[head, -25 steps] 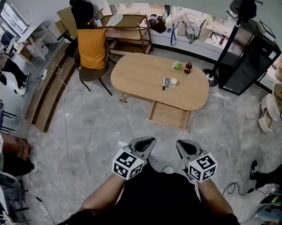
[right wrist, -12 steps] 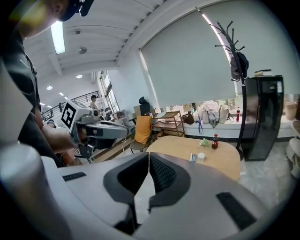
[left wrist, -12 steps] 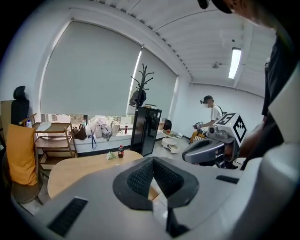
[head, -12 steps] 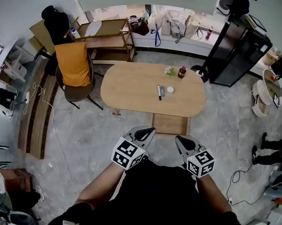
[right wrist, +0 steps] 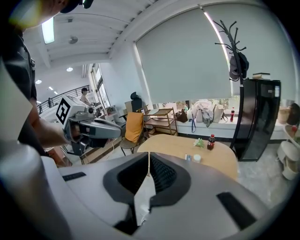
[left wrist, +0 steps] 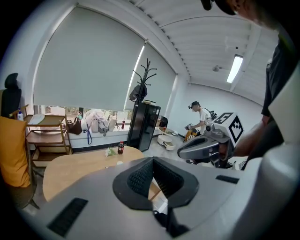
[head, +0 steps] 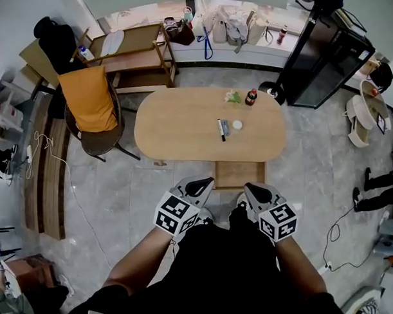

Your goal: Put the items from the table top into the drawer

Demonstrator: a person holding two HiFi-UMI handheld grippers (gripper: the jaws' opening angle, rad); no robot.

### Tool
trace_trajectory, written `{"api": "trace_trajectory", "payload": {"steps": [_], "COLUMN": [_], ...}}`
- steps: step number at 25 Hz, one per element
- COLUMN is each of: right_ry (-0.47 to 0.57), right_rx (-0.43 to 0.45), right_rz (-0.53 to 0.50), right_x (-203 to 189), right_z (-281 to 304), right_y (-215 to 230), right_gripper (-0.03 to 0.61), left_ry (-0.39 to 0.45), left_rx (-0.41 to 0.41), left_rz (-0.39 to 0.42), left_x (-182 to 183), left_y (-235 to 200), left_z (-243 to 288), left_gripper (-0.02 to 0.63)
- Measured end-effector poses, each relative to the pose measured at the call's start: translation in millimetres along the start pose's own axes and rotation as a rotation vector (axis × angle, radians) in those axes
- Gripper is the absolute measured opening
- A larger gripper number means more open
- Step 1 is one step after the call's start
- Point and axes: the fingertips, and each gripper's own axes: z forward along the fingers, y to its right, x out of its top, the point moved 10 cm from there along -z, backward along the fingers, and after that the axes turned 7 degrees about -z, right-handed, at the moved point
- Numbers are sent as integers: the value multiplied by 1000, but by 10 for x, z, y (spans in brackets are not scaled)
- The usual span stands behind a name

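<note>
The left tongs (head: 207, 181) and right tongs (head: 248, 186) are shut and empty, not yet at the table (head: 178, 130). Step closer, then open one wide around the pen (head: 221, 129)

Grey marble floor (head: 118, 195), orange-draped chair (head: 89, 107), wooden shelf unit (head: 132, 51), black cabinet (head: 325, 51), drawn blind (left wrist: 84, 65).

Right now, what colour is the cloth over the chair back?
Orange-yellow cloth; clearest in the head view.

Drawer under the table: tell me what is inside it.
The open drawer shows only its bare wooden bottom. Its rear part runs under the top of the table and is hidden.
</note>
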Motion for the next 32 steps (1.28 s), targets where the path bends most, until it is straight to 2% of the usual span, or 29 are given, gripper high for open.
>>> {"api": "trace_trajectory", "payload": {"steps": [5, 7, 10, 19, 23, 27, 32], "right_ry": [-35, -66, -118, -300, -365, -409, -443], "right_rx": [-20, -22, -12, 18, 18, 22, 34], "right_rz": [-14, -30, -56, -47, -80, -97, -132], "right_x": [20, -7, -102, -853, -1165, -1347, -1391], "right_z": [346, 483, 756, 1851, 2434, 2998, 3582], "right_y": [319, 464, 735, 1856, 2405, 2837, 3143], "right_gripper": [12, 60, 72, 74, 81, 138, 214], "left_ry": [-19, -19, -41, -141, -176, -211, -237], "left_rx": [15, 24, 71, 197, 227, 255, 286], "left_rz": [-14, -23, -35, -141, -179, -220, -279], "left_x": [35, 69, 102, 98, 107, 32, -35], "left_y": [-171, -223, -376, -698, -802, -918, -948], "left_z": [191, 247, 358, 1098, 1519, 1808, 1949], "left_gripper": [2, 2, 2, 2, 2, 2, 2]}}
